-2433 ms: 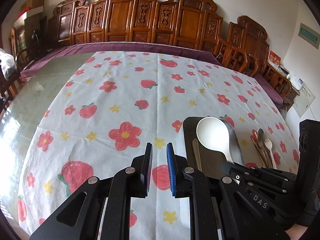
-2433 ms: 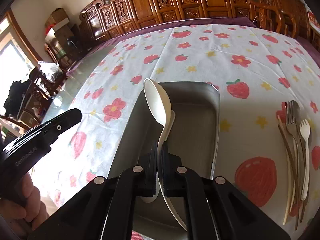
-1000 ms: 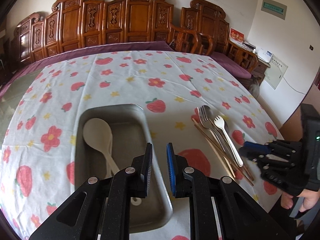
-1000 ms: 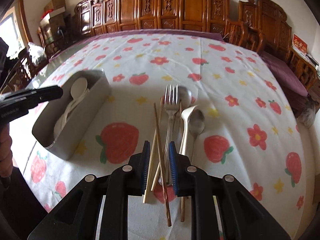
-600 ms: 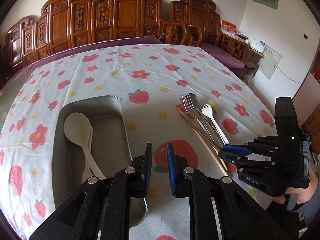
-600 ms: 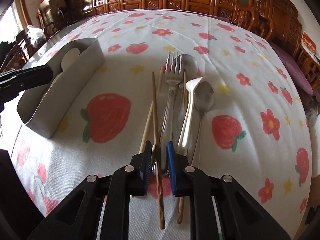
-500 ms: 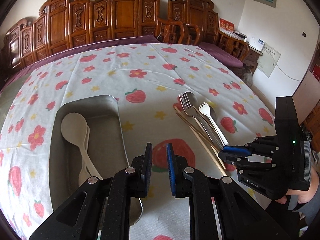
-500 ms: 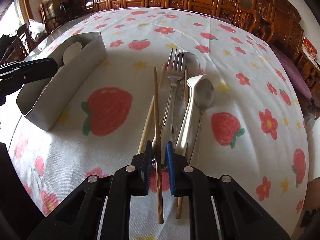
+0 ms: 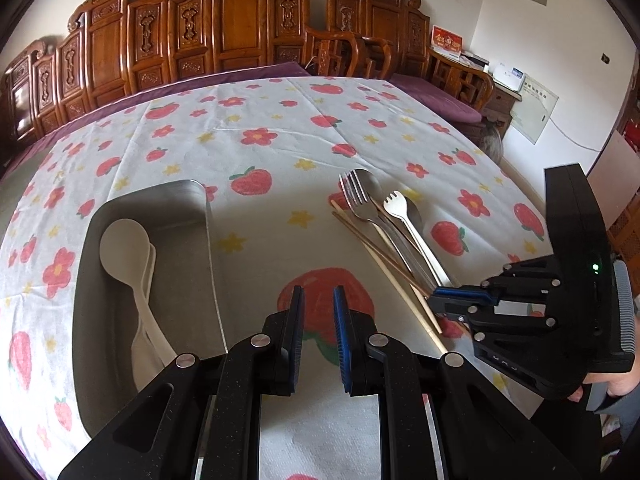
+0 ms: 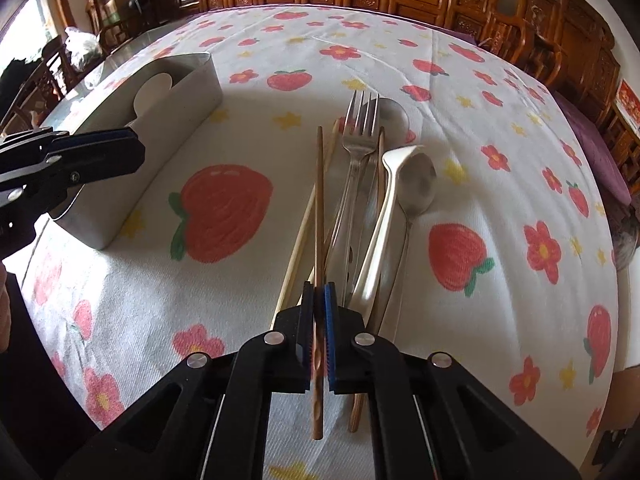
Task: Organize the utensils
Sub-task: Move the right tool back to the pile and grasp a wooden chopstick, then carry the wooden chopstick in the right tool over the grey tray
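Note:
Several utensils lie in a bunch on the strawberry-print cloth: a metal fork [image 10: 360, 132], a white plastic spork [image 10: 384, 208], a metal spoon [image 10: 418, 184], a pale chopstick [image 10: 300, 240] and a brown chopstick [image 10: 319, 200]. My right gripper [image 10: 319, 286] is closing on the brown chopstick near its thick end, with both pads pressing on it. The steel tray [image 9: 208, 240] holds white spoons [image 9: 124, 244]. My left gripper [image 9: 318, 292] hovers between the tray and the bunch, its jaws a narrow gap apart with nothing in them.
The right gripper [image 9: 436, 300] shows at the right of the left wrist view, a hand behind it. Carved wooden chairs [image 9: 240, 32] line the table's far side. The table's near edge runs just below both grippers. The tray wall [image 10: 160, 128] stands left of the utensils.
My right gripper has come down onto the bunch and its jaws have closed on the brown chopstick. The left gripper has drifted slightly toward the utensils, its gap unchanged.

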Demonstrator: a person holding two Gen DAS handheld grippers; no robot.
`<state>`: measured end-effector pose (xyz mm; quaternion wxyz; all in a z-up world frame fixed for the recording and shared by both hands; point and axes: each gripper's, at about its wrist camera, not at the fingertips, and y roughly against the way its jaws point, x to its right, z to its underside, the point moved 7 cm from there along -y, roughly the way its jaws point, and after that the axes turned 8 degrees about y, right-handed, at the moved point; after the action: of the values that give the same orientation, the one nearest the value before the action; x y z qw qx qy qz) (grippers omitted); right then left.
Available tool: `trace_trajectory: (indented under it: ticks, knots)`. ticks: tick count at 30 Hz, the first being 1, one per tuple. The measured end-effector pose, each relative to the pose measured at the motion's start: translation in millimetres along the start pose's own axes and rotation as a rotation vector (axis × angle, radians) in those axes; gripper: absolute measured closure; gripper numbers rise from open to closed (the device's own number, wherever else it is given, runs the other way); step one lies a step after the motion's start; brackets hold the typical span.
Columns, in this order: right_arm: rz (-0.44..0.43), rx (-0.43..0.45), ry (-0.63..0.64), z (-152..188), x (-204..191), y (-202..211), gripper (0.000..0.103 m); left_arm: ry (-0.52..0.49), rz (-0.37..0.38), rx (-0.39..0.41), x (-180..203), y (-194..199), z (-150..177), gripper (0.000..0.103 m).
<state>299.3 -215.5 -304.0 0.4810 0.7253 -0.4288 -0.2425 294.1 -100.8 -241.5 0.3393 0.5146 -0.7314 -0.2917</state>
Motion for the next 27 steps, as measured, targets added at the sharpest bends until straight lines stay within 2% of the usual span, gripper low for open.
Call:
trace_trajectory:
  ticks: [5,12,15,18,27]
  knots:
    - [0.002,-0.001,0.002,-1.2,2.6,0.0,0.097,-0.006,-0.007,0.0,3.0,-1.2,2.6,0.09]
    - [-0.054,0.102,-0.138,8.8,24.9,33.8,0.097,-0.011,-0.018,0.0,5.7,-1.3,6.0,0.09]
    - [-0.039,0.132,-0.167,15.6,37.3,49.2,0.097,0.005,0.012,-0.01,11.5,0.3,6.8,0.09]
    - [-0.02,0.149,-0.18,23.0,46.8,57.6,0.097,-0.015,-0.007,0.003,20.1,1.4,5.9,0.09]
    - [-0.016,0.168,-0.201,31.2,67.3,49.6,0.097,-0.052,-0.046,-0.033,49.3,-24.7,4.4,0.09]
